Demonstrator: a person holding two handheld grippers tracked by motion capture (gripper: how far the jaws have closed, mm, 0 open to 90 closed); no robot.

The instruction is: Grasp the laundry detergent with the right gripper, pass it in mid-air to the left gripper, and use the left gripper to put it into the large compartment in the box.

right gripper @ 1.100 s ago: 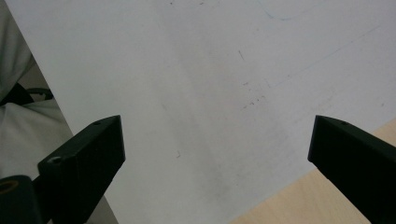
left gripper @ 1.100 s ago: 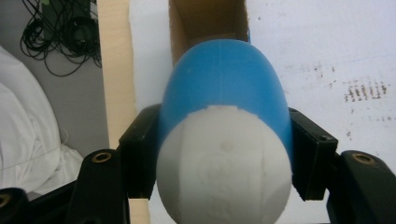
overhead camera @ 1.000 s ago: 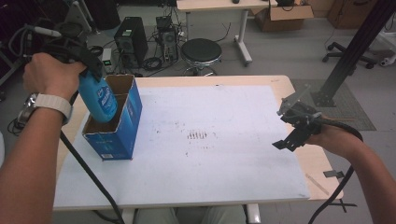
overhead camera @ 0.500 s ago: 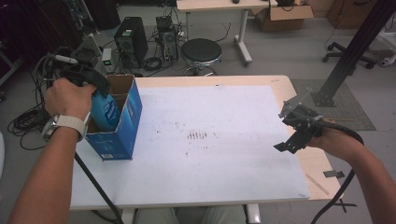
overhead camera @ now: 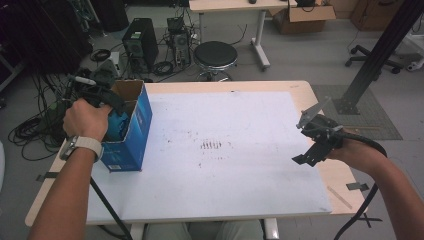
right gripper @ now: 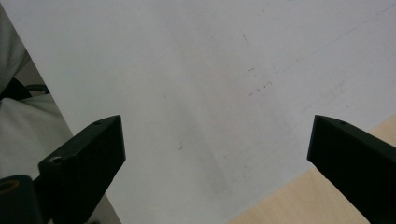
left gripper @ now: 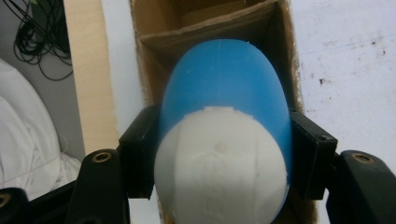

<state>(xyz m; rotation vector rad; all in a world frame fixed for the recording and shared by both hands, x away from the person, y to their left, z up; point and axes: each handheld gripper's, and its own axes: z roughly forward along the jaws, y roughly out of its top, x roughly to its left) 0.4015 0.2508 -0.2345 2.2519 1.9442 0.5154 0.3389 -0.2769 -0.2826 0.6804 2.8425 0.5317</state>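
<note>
Even, soft indoor light; faint shadows; slight close-range blur in gripper views.

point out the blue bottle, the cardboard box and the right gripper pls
blue bottle (left gripper: 224, 79): left gripper view, blue body above the white end.
cardboard box (overhead camera: 142, 120): high view, blue outer side wall.
right gripper (overhead camera: 306, 153): high view, midway between its fingertips.

The left gripper (overhead camera: 112, 107) sits down inside the open top of the tall blue cardboard box (overhead camera: 131, 135), with a rounded blue plastic bottle (overhead camera: 118, 126) just under it in the box. Well apart, across the white table sheet (overhead camera: 225, 150), the right gripper (overhead camera: 311, 152) hovers with its 2 jaws spread over the sheet's near right part.
</note>
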